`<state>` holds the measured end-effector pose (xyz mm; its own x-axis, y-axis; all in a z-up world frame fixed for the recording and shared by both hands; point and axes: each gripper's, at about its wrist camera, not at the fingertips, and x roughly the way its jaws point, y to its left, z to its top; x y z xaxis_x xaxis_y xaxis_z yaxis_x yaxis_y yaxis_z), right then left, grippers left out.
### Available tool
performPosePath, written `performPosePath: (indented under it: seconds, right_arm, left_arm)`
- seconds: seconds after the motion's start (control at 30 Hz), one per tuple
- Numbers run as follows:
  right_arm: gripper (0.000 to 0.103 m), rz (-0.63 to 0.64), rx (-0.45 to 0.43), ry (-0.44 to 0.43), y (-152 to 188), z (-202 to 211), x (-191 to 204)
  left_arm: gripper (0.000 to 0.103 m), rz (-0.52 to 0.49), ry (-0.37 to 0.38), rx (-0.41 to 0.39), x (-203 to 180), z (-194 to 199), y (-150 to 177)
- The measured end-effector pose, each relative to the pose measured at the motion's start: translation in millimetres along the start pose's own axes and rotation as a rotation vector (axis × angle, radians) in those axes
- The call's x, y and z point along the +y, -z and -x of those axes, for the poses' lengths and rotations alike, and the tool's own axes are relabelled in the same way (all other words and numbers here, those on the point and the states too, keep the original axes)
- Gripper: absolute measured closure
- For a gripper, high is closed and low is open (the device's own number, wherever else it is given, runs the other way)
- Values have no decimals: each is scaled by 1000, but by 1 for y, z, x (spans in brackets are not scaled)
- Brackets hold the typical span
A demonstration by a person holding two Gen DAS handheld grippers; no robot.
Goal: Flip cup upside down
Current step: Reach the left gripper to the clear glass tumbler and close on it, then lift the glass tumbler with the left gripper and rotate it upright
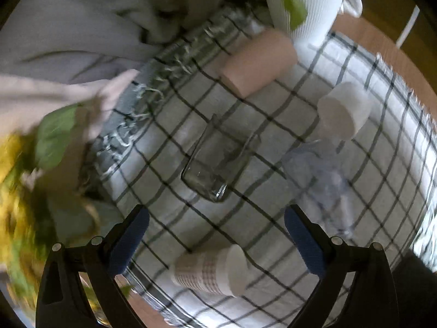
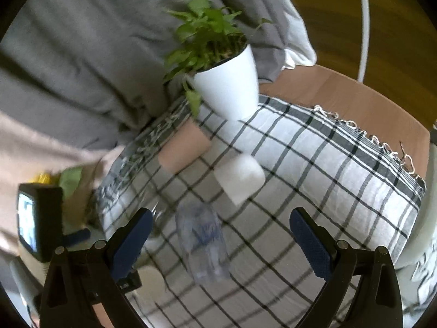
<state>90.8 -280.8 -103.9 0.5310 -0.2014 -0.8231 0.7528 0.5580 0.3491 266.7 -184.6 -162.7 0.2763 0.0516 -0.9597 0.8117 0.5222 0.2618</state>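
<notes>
Several cups stand on a checked cloth (image 1: 273,213). In the left wrist view a clear glass (image 1: 215,161) is at centre, a pink cup (image 1: 259,63) behind it, a white cup (image 1: 344,109) at right, a clear plastic cup (image 1: 322,180) beside the glass, and a patterned paper cup (image 1: 213,270) between my fingers. My left gripper (image 1: 217,243) is open above the paper cup. My right gripper (image 2: 221,243) is open, with the clear plastic cup (image 2: 204,243) between its fingers. The pink cup (image 2: 185,147) and white cup (image 2: 240,177) lie beyond.
A white plant pot (image 2: 232,87) with green leaves stands at the cloth's far edge; it also shows in the left wrist view (image 1: 308,8). Grey bedding (image 2: 82,54) lies behind. Yellow flowers (image 1: 13,205) sit at left. Bare wooden table (image 2: 355,95) shows at right.
</notes>
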Motion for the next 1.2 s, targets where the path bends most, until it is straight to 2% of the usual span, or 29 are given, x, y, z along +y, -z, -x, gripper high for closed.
performPosePath:
  seconds: [0.27,0.37,0.5,0.57,0.7,0.8,0.93,1.2]
  right_arm:
    - [2,-66,-12,50,-23,-26,20]
    - [2,-74,-9,59,-29,-34,27]
    - [2,-101,-12,69,-34,-40,26]
    - [2,-108,-15,79,-36,-43,26]
    - [2,-115,-14,89,-39,-49,25]
    - [2,-117,-10,94,-39,-51,25]
    - [2,-112,2,104,-38,-56,24]
    - [2,-72,-1,113,-38,-55,28]
  left_arm:
    - [8,-147,64,130,4,-50,-38]
    - [8,-146,83,170,7,-65,-50]
    - [8,-185,56,209,5,-84,-60]
    - [9,-185,66,234,5,-92,-62]
    - [19,-188,96,278,1,-110,-66]
    - [24,-172,123,286,-2,-118,-68]
    - [27,-140,130,275,2,-131,-72]
    - [29,32,175,238,21,-140,-63]
